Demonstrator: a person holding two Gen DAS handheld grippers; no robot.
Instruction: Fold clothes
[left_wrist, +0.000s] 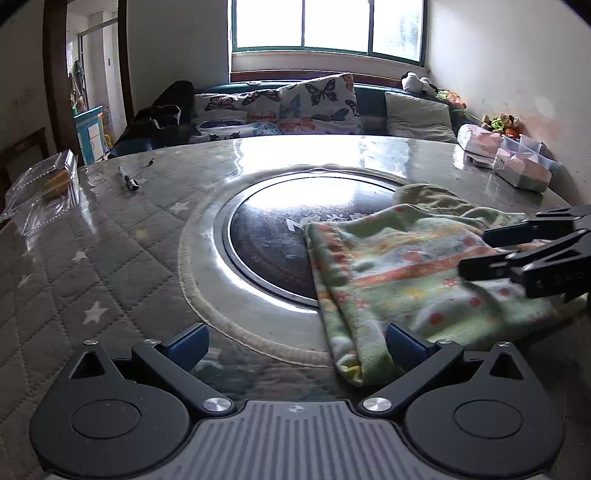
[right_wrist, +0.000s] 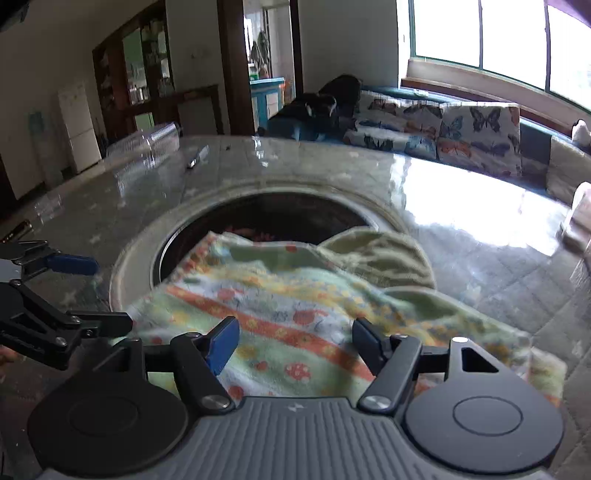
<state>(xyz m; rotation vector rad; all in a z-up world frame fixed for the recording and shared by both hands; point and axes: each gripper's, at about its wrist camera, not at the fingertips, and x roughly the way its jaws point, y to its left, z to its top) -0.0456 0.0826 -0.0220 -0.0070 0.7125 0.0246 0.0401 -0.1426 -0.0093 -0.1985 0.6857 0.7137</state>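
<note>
A green fleece garment (left_wrist: 406, 273) with orange bands and mushroom prints lies folded on the table, partly over the dark round hotplate (left_wrist: 273, 236). My left gripper (left_wrist: 295, 347) is open; its right finger rests at the garment's near left corner. My right gripper (right_wrist: 293, 341) is open just above the garment (right_wrist: 295, 302), nothing between its pads. The right gripper also shows in the left wrist view (left_wrist: 476, 251), over the cloth's right part. The left gripper shows in the right wrist view (right_wrist: 96, 291) at the cloth's left edge.
The table (left_wrist: 110, 258) has a quilted star cover under clear plastic. A pen (left_wrist: 128, 180) and a clear plastic box (left_wrist: 44, 188) lie far left. Boxes and tissue packs (left_wrist: 517, 162) sit far right. A sofa with butterfly cushions (left_wrist: 317, 103) stands behind.
</note>
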